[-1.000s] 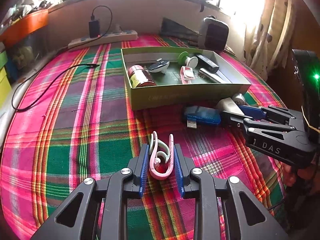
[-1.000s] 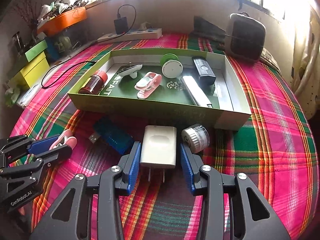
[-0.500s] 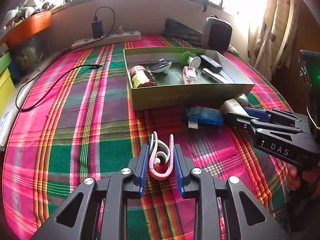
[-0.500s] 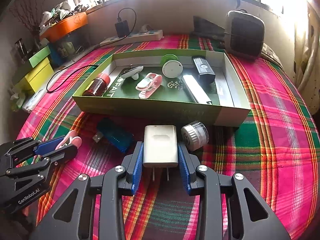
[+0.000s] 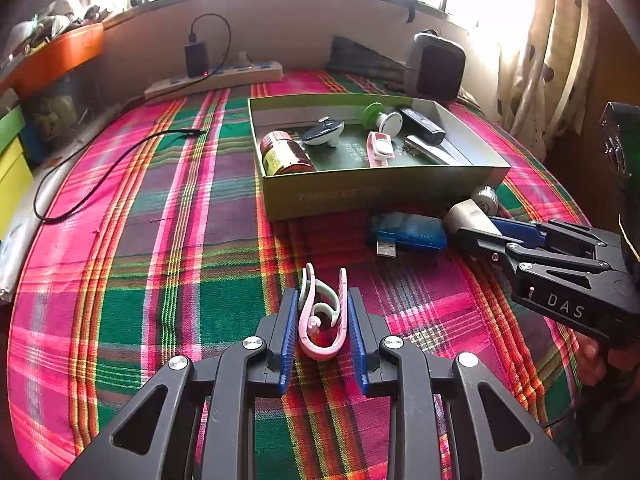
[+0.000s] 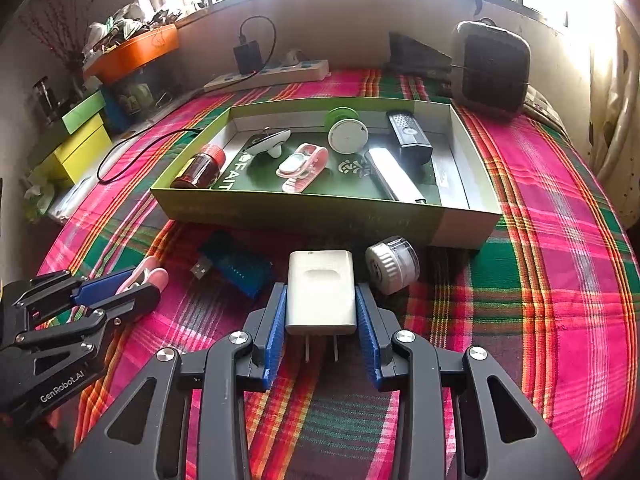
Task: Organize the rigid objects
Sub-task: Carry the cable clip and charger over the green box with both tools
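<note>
My left gripper is shut on a pink and pale green clip, held over the plaid cloth in front of the green box. My right gripper is shut on a white plug adapter, prongs toward me, in front of the box's near wall. A blue USB device and a small clear round jar lie on the cloth beside the adapter. The box holds a red-capped jar, a pink clip, a white disc, a black device and other items.
A power strip with a black charger lies at the back. A black cable runs over the cloth on the left. A dark speaker stands at the back right. Yellow and green boxes sit at the left edge.
Both grippers have lifted and drawn back a little with their objects still held. The right jaws have tightened on the adapter.
</note>
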`<state>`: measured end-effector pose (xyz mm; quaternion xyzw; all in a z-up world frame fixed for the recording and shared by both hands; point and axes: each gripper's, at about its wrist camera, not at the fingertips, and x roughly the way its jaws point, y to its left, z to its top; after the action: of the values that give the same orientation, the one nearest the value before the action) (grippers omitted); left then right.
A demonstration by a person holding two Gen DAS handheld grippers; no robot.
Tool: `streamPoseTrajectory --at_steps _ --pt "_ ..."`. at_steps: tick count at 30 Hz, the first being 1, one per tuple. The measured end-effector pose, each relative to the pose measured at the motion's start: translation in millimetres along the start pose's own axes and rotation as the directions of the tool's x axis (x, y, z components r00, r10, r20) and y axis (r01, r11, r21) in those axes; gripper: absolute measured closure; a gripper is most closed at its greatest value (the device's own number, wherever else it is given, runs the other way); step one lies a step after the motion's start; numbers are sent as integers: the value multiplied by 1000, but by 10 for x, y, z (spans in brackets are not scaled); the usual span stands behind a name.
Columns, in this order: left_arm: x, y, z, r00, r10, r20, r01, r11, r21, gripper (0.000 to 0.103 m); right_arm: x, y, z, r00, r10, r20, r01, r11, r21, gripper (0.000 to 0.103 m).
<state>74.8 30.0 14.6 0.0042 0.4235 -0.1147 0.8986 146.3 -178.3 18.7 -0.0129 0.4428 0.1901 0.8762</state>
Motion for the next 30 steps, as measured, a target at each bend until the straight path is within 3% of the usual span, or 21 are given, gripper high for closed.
streamPoseTrajectory --at_steps 30 --pt "-195 -98 99 999 -27 40 27 1000 -5 80 -233 3 -47 999 33 43 -34 999 7 68"
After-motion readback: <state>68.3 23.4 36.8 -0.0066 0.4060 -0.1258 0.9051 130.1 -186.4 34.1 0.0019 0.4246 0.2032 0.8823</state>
